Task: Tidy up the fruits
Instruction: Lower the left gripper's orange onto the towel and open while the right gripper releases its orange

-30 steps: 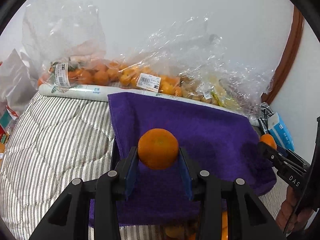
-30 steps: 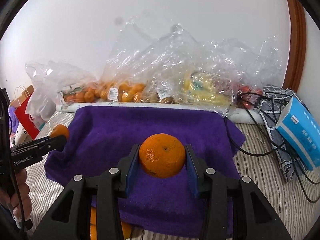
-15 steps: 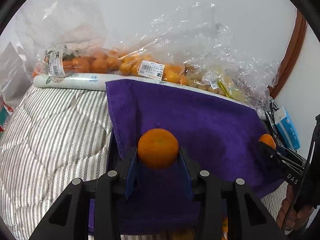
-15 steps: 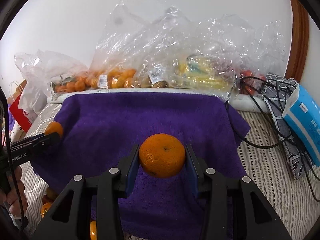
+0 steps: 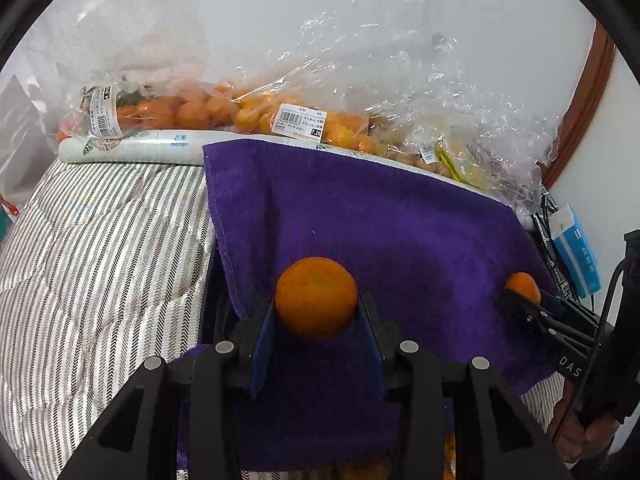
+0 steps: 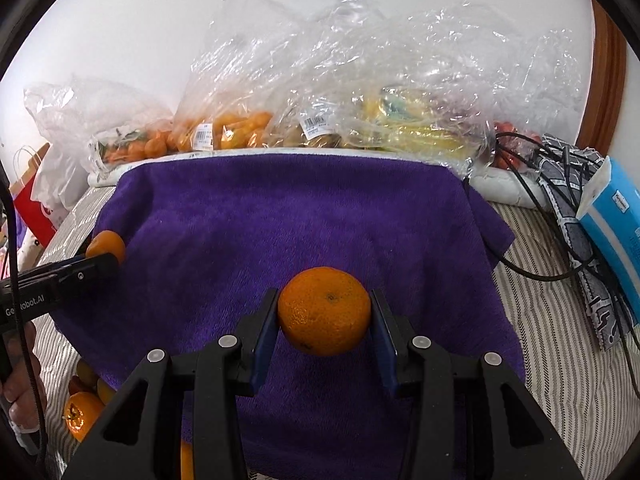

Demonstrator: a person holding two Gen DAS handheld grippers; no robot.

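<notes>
My left gripper is shut on an orange tangerine and holds it over the near left part of a purple towel. My right gripper is shut on a second tangerine over the towel near its front middle. Each gripper shows in the other's view with its fruit: the right one at the towel's right edge, the left one at its left edge.
Clear plastic bags of oranges and other fruit line the wall behind the towel. Loose tangerines lie at the towel's front left. Black cables and a blue box lie right. Striped bedding surrounds the towel.
Both grippers have moved forward and down over the towel, each still holding its tangerine. The towel fills more of both views.
</notes>
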